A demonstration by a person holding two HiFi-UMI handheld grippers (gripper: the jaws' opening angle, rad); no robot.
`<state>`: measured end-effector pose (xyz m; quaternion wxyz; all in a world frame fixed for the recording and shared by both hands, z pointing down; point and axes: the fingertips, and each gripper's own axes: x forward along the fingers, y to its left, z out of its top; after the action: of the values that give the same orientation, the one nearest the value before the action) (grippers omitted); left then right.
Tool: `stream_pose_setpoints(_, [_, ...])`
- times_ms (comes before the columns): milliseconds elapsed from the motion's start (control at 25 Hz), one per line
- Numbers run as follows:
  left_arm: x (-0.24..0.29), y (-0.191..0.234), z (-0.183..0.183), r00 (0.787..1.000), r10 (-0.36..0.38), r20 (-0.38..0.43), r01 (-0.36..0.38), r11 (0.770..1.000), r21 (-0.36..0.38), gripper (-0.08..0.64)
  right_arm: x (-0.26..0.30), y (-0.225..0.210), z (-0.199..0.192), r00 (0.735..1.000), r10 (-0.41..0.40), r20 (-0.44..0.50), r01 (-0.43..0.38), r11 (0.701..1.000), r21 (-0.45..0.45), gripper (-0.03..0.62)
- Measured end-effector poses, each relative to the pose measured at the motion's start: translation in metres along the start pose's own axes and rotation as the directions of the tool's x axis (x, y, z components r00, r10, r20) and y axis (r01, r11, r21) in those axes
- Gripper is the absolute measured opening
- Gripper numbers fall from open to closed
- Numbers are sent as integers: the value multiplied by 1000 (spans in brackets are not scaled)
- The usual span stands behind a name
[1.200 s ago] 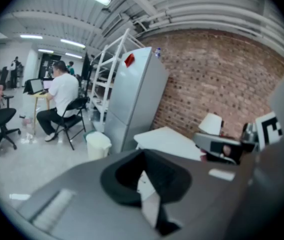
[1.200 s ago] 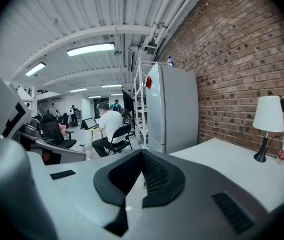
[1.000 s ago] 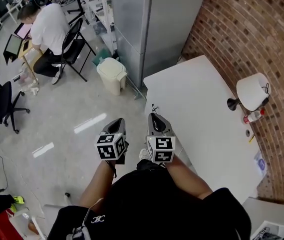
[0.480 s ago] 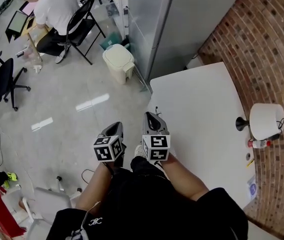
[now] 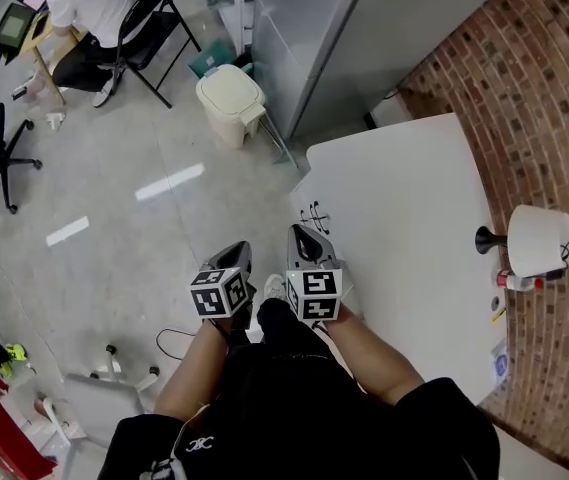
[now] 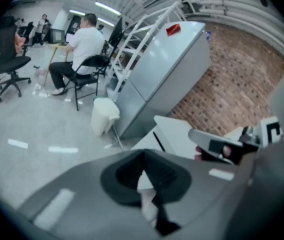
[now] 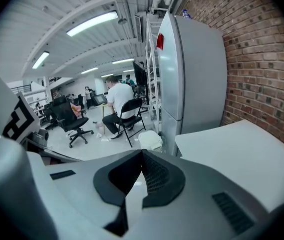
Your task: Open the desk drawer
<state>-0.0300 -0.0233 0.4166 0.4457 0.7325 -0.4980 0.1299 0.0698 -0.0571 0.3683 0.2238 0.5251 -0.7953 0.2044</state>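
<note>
The white desk (image 5: 404,198) stands to the right against the brick wall; no drawer front shows clearly in any view. My left gripper (image 5: 236,251) hangs over the floor just left of the desk's edge, shut and holding nothing. My right gripper (image 5: 307,233) is beside it at the desk's near left edge, also shut and holding nothing. In the left gripper view the shut jaws (image 6: 142,154) point toward the desk's corner (image 6: 174,129). In the right gripper view the jaws (image 7: 142,153) meet at the tip, with the desk top (image 7: 231,149) to the right.
A small black wire-like thing (image 5: 314,215) lies at the desk's left edge. A white lamp (image 5: 539,240) and a small bottle (image 5: 517,282) stand at the desk's right side. A grey cabinet (image 5: 334,28), a cream bin (image 5: 229,103) and a seated person (image 5: 89,8) are beyond.
Both grippers have sunk lower side by side near the desk's left edge, still shut. The head view has swung, so the desk and lamp sit lower and further right.
</note>
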Motion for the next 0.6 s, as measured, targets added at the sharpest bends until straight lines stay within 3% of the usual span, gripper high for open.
stream_pose_setpoints(360, [58, 61, -17, 991, -102, -91, 98, 994, -49, 0, 48, 7, -58, 982, -145, -122, 147, 989, 5, -2])
stream_pose_setpoints(600, [122, 81, -41, 953, -271, -134, 256, 959, -125, 0, 78, 2, -98, 956, -223, -192, 234, 972, 34, -2])
